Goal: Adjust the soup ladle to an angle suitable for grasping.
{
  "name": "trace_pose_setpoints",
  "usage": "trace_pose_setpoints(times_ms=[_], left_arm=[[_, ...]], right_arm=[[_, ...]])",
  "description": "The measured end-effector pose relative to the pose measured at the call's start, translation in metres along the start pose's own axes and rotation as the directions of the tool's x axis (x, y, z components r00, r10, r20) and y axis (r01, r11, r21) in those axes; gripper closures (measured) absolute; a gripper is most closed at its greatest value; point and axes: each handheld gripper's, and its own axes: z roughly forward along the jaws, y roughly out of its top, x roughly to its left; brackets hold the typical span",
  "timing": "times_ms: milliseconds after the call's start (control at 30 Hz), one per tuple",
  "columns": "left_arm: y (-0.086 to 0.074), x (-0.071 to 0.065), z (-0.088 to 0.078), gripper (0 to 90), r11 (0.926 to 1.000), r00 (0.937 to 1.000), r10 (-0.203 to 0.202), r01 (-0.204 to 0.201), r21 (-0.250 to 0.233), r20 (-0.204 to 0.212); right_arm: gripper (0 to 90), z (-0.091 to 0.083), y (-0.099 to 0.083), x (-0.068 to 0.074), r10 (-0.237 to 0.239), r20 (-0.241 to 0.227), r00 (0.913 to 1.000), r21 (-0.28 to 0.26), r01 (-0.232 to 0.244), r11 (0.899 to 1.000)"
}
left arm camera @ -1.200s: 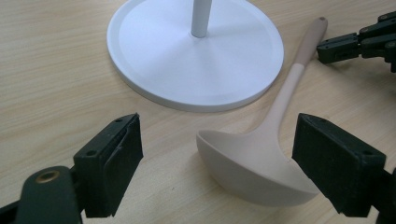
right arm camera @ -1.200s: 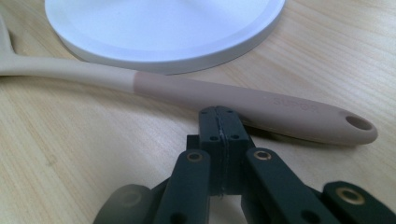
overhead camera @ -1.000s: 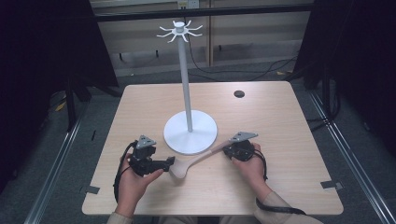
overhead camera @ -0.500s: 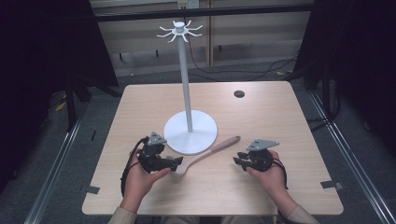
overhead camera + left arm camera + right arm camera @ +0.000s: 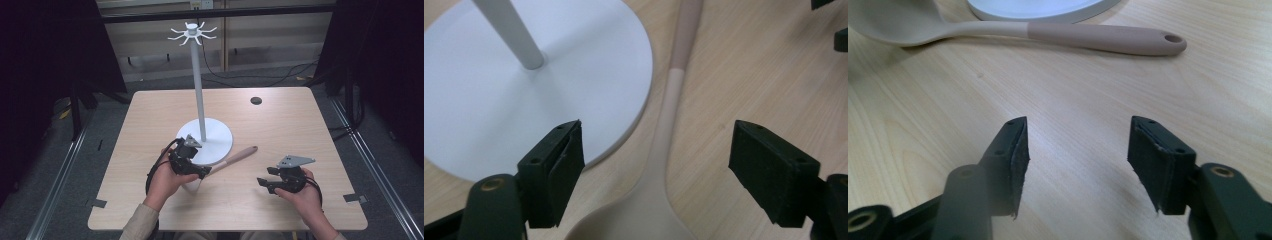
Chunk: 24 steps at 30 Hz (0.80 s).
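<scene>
Table (image 5: 300,125) bare beside the stand (image 5: 202,137), the spoon (image 5: 235,156) lies against its base, the left gripper (image 5: 656,170) closing a little yet wide around the neck, the right gripper (image 5: 1078,160) just opened and empty, so a hasty pinch could skid it away.

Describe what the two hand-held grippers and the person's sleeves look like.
Both are black two-jaw tools. The left hand-held gripper trails a black looped cable; the right hand-held gripper carries a grey three-cornered plate on top. The jaws end in flat, rectangular black pads with small screw holes. The left forearm wears a beige sleeve.
</scene>
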Motion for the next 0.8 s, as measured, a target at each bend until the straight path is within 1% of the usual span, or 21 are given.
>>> trace_pose_setpoints(times_ms=[33, 67, 100, 133, 167, 200, 233, 267, 300, 333, 400, 433, 467, 500, 533, 567, 667, 700, 733, 800], left_arm=[[0.003, -0.002, 0.006, 26.6, 0.9995, 0.9997, 0.024, -0.024, 0.019, 0.005], [0.003, -0.002, 0.006, 27.7, 0.9995, 0.9997, 0.024, -0.024, 0.019, 0.005], [0.004, -0.002, 0.008, 27.7, 0.9987, 0.9993, 0.036, -0.036, 0.036, 0.009], [0.005, -0.004, 0.011, 28.5, 0.9984, 0.9992, 0.039, -0.039, 0.040, 0.012], [0.007, -0.004, 0.013, 29.3, 0.9978, 0.9987, 0.045, -0.046, 0.048, 0.024], [0.008, -0.004, 0.015, 30.6, 0.9970, 0.9984, 0.051, -0.052, 0.057, 0.025], [0.009, -0.004, 0.017, 31.8, 0.9950, 0.9977, 0.062, -0.063, 0.077, 0.027], [0.011, -0.004, 0.019, 32.6, 0.9943, 0.9974, 0.068, -0.070, 0.080, 0.024], [0.012, -0.004, 0.021, 34.1, 0.9919, 0.9962, 0.084, -0.086, 0.093, 0.024], [0.013, -0.004, 0.022, 35.6, 0.9913, 0.9959, 0.087, -0.089, 0.097, 0.026], [0.016, -0.005, 0.026, 36.6, 0.9880, 0.9949, 0.095, -0.098, 0.120, 0.033], [0.017, -0.005, 0.028, 37.2, 0.9872, 0.9950, 0.093, -0.097, 0.127, 0.036], [0.018, -0.006, 0.030, 37.7, 0.9847, 0.9945, 0.099, -0.103, 0.141, 0.035], [0.019, -0.007, 0.033, 39.3, 0.9848, 0.9949, 0.093, -0.098, 0.143, 0.037], [0.020, -0.006, 0.034, 41.1, 0.9810, 0.9929, 0.111, -0.116, 0.155, 0.041], [0.022, -0.007, 0.038, 43.1, 0.9791, 0.9933, 0.108, -0.113, 0.169, 0.041], [0.023, -0.008, 0.041, 46.9, 0.9776, 0.9933, 0.107, -0.113, 0.177, 0.044], [0.024, -0.008, 0.043, 46.9, 0.9734, 0.9919, 0.119, -0.125, 0.192, 0.045], [0.024, -0.008, 0.045, 48.0, 0.9734, 0.9919, 0.117, -0.124, 0.193, 0.049], [0.025, -0.009, 0.047, 51.2, 0.9685, 0.9905, 0.126, -0.135, 0.210, 0.055]], right_arm=[[37.5, -0.002, -0.001, -0.001, 0.001, 0.000, 1.0000, -0.005, -0.001, 1.000], [37.5, -0.002, -0.001, -0.001, 0.001, 0.000, 1.0000, -0.005, -0.001, 1.000], [36.2, -0.002, -0.001, -0.001, -0.002, -0.004, 1.0000, -0.007, 0.002, 1.000], [34.8, -0.003, -0.001, -0.001, 0.003, -0.007, 1.0000, -0.004, -0.003, 1.000], [34.7, -0.003, -0.001, -0.001, 0.005, -0.012, 0.9999, -0.004, -0.005, 1.000], [34.3, -0.003, -0.001, -0.002, 0.003, -0.014, 0.9999, -0.007, -0.003, 1.000], [33.5, -0.003, -0.002, -0.002, 0.002, -0.012, 0.9999, -0.004, -0.002, 1.000], [33.2, -0.003, -0.002, -0.002, 0.000, -0.013, 0.9999, -0.003, 0.000, 1.000], [32.3, -0.003, -0.002, -0.002, 0.004, -0.010, 0.9999, -0.002, -0.004, 1.000], [31.1, -0.003, -0.001, -0.002, -0.002, -0.012, 0.9999, -0.004, 0.002, 1.000], [30.3, -0.004, 0.000, -0.002, -0.009, -0.008, 0.9999, -0.003, 0.009, 1.000], [29.4, -0.004, 0.000, -0.002, -0.004, -0.011, 0.9999, -0.005, 0.004, 1.000], [28.9, -0.004, 0.000, -0.002, -0.003, -0.011, 0.9999, -0.007, 0.003, 1.000], [28.5, -0.004, 0.001, -0.003, -0.003, -0.016, 0.9999, -0.005, 0.003, 1.000], [28.0, -0.004, 0.001, -0.003, -0.001, -0.017, 0.9998, -0.004, 0.001, 1.000], [27.5, -0.004, 0.000, -0.003, 0.004, -0.020, 0.9998, 0.001, -0.004, 1.000], [26.9, -0.003, -0.001, -0.004, 0.007, -0.028, 0.9996, 0.006, -0.007, 1.000], [26.4, -0.003, -0.001, -0.005, 0.010, -0.029, 0.9995, 0.009, -0.009, 1.000], [25.7, -0.002, -0.001, -0.005, 0.014, -0.028, 0.9995, 0.012, -0.013, 1.000], [25.5, -0.003, -0.002, -0.005, 0.017, -0.026, 0.9995, 0.012, -0.017, 1.000]])
